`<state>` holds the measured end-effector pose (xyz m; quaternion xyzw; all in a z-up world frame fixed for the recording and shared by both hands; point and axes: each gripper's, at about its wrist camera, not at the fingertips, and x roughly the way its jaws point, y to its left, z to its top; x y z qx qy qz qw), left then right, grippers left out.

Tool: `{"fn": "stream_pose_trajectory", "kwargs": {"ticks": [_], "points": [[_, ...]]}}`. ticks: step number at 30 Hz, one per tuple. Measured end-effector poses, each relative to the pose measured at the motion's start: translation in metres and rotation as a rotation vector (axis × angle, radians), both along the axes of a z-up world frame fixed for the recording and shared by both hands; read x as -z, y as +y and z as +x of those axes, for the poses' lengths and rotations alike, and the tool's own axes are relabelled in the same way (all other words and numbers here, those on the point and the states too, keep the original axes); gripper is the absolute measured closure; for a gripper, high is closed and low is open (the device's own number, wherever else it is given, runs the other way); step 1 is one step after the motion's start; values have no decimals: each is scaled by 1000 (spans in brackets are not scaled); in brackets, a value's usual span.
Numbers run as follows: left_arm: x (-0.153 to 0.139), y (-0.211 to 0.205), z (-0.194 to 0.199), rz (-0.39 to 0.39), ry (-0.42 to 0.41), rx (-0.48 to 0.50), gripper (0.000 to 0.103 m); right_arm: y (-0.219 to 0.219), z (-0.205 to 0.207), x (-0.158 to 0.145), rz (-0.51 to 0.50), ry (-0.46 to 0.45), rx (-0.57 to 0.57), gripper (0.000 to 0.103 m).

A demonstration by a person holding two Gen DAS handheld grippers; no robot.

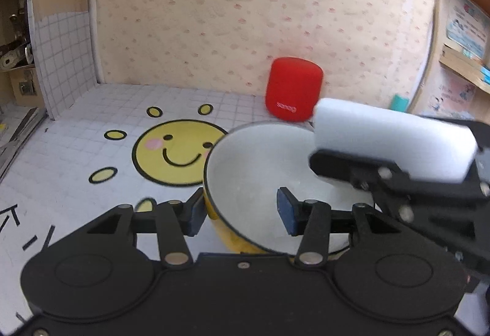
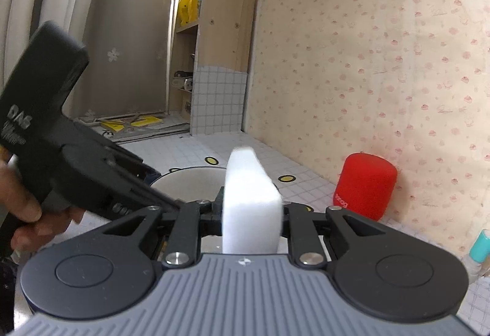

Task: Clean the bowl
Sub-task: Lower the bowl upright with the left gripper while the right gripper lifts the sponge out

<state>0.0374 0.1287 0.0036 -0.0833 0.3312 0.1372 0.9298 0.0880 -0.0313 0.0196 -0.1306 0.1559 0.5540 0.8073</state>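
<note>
Left wrist view is showing the left tool (image 1: 240,213) gripping the bowl (image 1: 260,170) by its near wall, one pad sitting outside against the yellow side and the other pad inside against the white interior. Just beyond, on the right, the right tool (image 1: 398,152) is clamping a white sponge (image 1: 395,137) and holding it over the bowl's right rim. That bowl is sitting on the tiled tabletop (image 1: 76,152), partly covering a yellow smiley face (image 1: 174,152) printed on it. Farther back, a red cylinder (image 1: 292,89) with white lettering is standing against the pink-patterned wall (image 1: 260,14).

Right wrist view is showing the right tool (image 2: 251,213) squeezing the sponge (image 2: 251,198) upright between its pads. Past the sponge, the bowl (image 2: 190,183) is lying low on the tabletop (image 2: 260,152). At the left, a hand (image 2: 21,213) is gripping the handle of the left tool (image 2: 153,186), which is reaching down to the bowl's rim. Off to the right, the red cylinder (image 2: 364,186) is standing by the wall (image 2: 382,60), and a shelf unit (image 2: 211,45) is rising in the far corner.
</note>
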Motion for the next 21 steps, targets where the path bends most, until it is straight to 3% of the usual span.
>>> {"fn": "stream_pose_trajectory", "kwargs": {"ticks": [8, 21], "points": [[14, 5, 17, -20, 31, 5, 53, 1, 1, 0, 7, -13, 19, 81], [22, 2, 36, -29, 9, 20, 49, 1, 11, 3, -28, -24, 100, 82]]}}
